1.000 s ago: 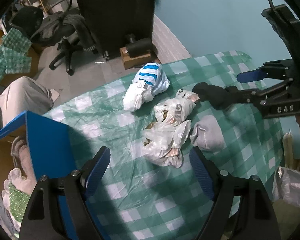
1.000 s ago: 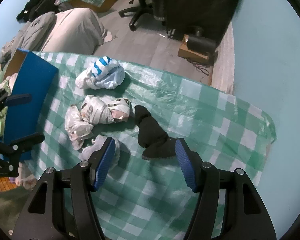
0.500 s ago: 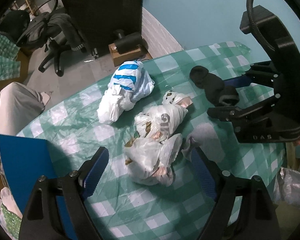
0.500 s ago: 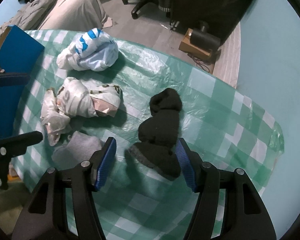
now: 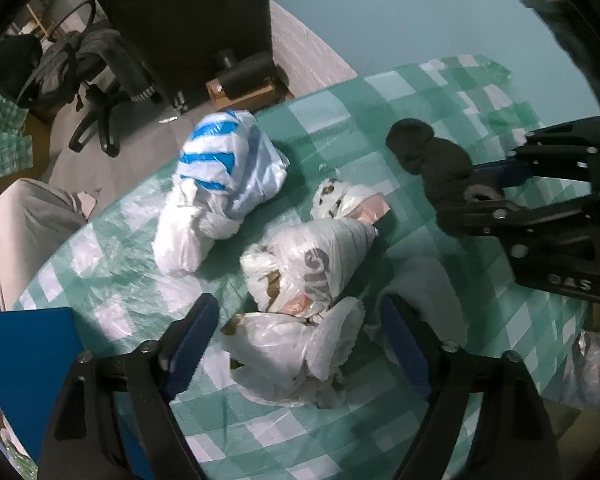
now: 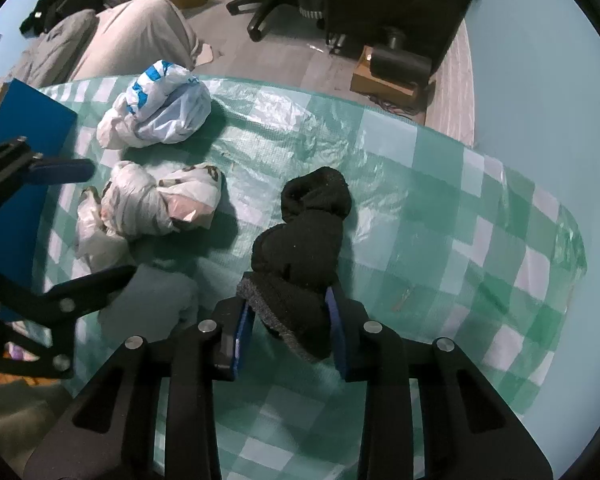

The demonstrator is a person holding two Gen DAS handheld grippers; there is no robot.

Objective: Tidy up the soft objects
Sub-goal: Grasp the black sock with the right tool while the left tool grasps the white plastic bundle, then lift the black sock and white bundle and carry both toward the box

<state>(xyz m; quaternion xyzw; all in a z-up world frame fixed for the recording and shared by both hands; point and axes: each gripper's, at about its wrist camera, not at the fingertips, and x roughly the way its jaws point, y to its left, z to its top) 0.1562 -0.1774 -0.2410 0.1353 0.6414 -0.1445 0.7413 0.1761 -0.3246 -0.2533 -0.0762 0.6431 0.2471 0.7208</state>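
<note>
1. the right claw (image 6: 288,322) has just been closing and now pinches the grey cuff end of the black sock (image 6: 312,236), which lies mid-desk toward the far edge.
2. the left claw (image 5: 300,340) stands released, its jaws straddling the crumpled white plastic bag (image 5: 296,320) near the desk's (image 6: 440,208) near edge.
3. the sock looks light, limp and squashy; it should dangle from the cuff.
4. the bag looks thin and slippery; best gripped at its bunched middle.
</note>
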